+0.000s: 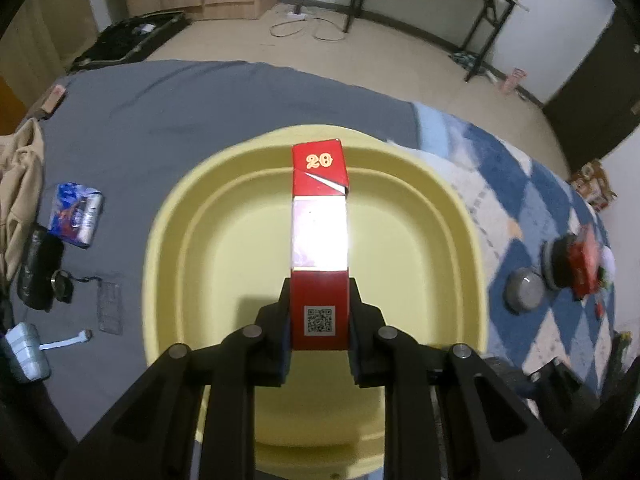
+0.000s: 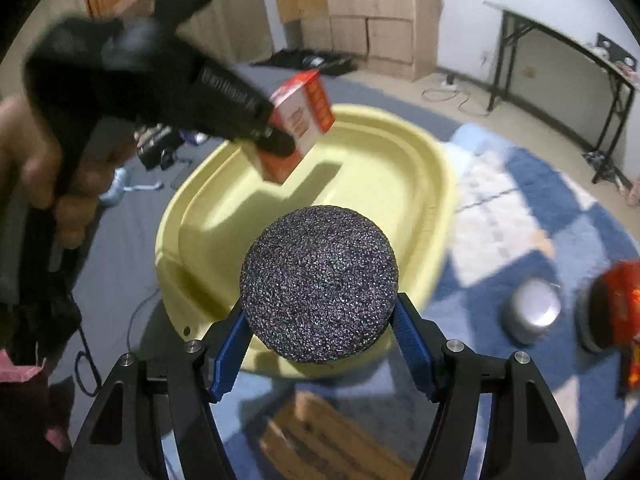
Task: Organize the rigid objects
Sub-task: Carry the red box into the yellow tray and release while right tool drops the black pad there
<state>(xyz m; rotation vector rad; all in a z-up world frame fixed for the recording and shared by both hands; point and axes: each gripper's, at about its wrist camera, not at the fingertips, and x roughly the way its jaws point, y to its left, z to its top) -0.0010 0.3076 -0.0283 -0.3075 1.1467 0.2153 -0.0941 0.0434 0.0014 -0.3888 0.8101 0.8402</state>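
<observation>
My left gripper (image 1: 319, 294) is shut on a long red and white box (image 1: 319, 220) marked "20", with a QR code near the pads. It holds the box above the hollow of a pale yellow basin (image 1: 420, 240). In the right wrist view, that same box (image 2: 300, 120) hangs tilted over the basin (image 2: 380, 184) in the left gripper (image 2: 276, 140), with a person's hand (image 2: 32, 160) on the handle. My right gripper (image 2: 320, 314) is shut on a round, dark, speckled puck (image 2: 320, 288), its blue pads (image 2: 228, 352) pressing both sides, above the basin's near rim.
The basin sits on a grey sheet (image 1: 180, 112) beside a blue and white checked blanket (image 1: 520, 184). A silver round tin (image 2: 534, 312) and a red packet (image 1: 582, 264) lie to the right. A blue packet (image 1: 76, 216) and a black case (image 1: 38, 268) lie to the left. A wooden box (image 2: 328, 440) sits below my right gripper.
</observation>
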